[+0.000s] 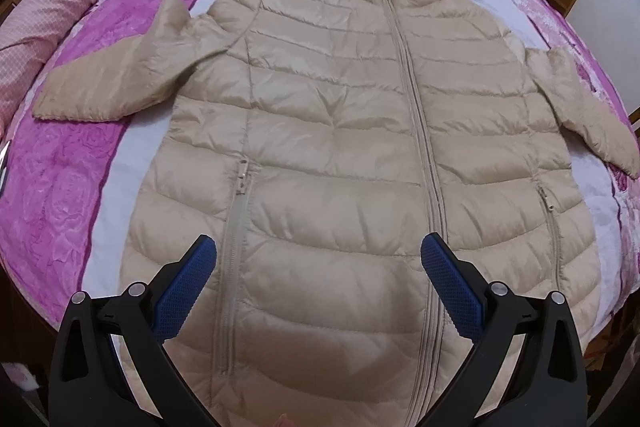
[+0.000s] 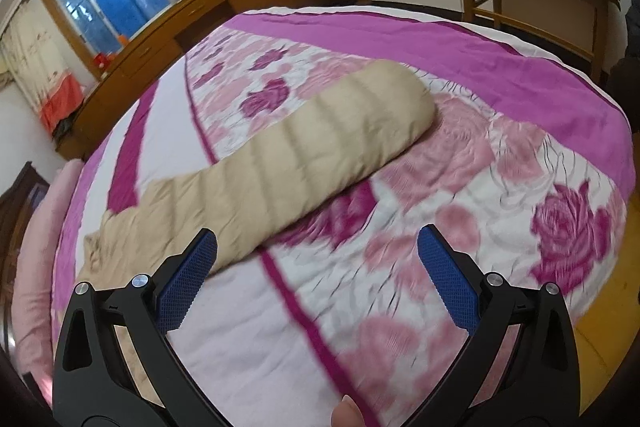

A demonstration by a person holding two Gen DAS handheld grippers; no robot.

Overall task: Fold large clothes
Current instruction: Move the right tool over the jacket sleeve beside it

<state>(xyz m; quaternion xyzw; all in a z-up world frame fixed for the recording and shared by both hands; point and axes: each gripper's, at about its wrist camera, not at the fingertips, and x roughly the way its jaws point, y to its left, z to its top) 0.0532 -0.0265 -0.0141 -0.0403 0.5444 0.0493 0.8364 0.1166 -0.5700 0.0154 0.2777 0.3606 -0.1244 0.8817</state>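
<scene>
Left wrist view shows the beige puffer jacket (image 1: 344, 147) lying face up and zipped on the pink and white bedspread (image 1: 60, 195), both sleeves spread outward, with the left gripper (image 1: 319, 259) hovering over the hem, jaws wide and holding nothing. In the right wrist view the right gripper (image 2: 317, 255), also wide and empty, faces the right sleeve (image 2: 288, 163) stretched across the floral cover; that view is blurred. The likely trouble: slick, puffy fabric may slip from a shallow pinch, or a jaw may catch the bedspread along with the sleeve and drag it. Trapped air could also make any fold spring back open.
</scene>
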